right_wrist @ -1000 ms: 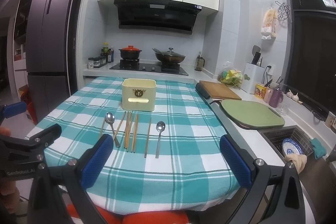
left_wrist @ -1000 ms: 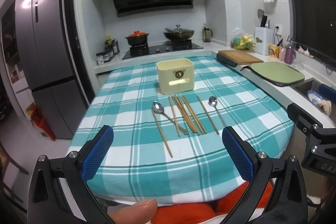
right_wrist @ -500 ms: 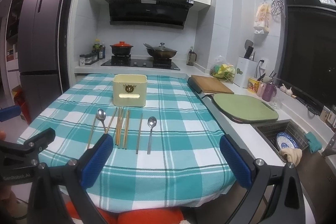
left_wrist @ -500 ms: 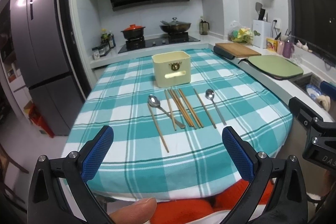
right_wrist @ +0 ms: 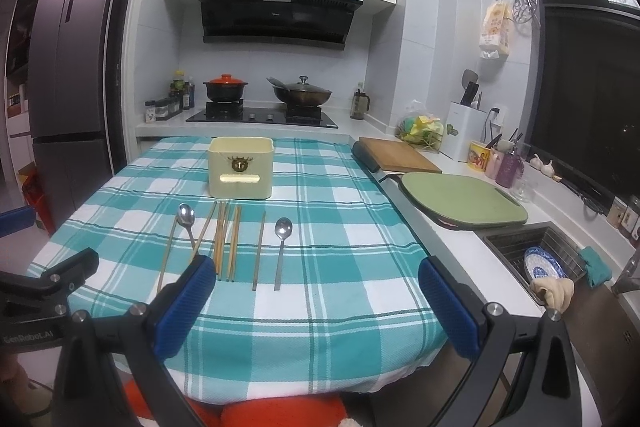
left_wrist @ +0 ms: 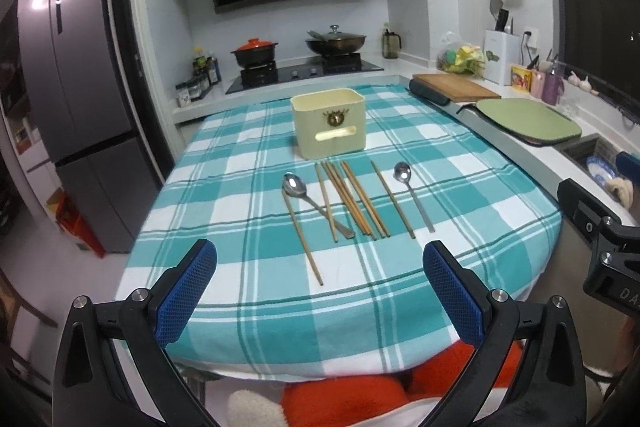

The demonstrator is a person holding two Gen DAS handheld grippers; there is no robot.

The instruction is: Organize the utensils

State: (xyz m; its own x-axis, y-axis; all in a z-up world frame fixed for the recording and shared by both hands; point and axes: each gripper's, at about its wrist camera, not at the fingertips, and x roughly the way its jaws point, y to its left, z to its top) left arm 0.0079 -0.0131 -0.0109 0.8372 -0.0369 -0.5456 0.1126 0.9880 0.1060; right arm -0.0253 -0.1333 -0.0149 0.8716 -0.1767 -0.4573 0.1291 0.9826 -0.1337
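Note:
A cream utensil holder [left_wrist: 329, 122] [right_wrist: 240, 172] stands upright on the teal checked tablecloth [left_wrist: 240, 267] [right_wrist: 344, 267]. In front of it lie several wooden chopsticks [left_wrist: 354, 199] [right_wrist: 226, 239] and two metal spoons: a left spoon [left_wrist: 304, 193] [right_wrist: 186, 219] and a right spoon [left_wrist: 410, 187] [right_wrist: 282, 243]. My left gripper [left_wrist: 320, 291] is open and empty, held near the table's front edge. My right gripper [right_wrist: 316, 303] is open and empty, to the right of it, also near the front edge.
A wooden board [right_wrist: 400, 155] and a green cutting board [right_wrist: 464, 201] lie on the counter at right. A sink [right_wrist: 540, 259] holds a blue plate. A stove with a red-lidded pot [left_wrist: 256, 53] and a wok [left_wrist: 336, 41] stands behind the table. A fridge [left_wrist: 76, 99] stands at left.
Both grippers have pulled back and risen slightly; the utensils and holder now sit a little farther off. Nothing on the table has moved.

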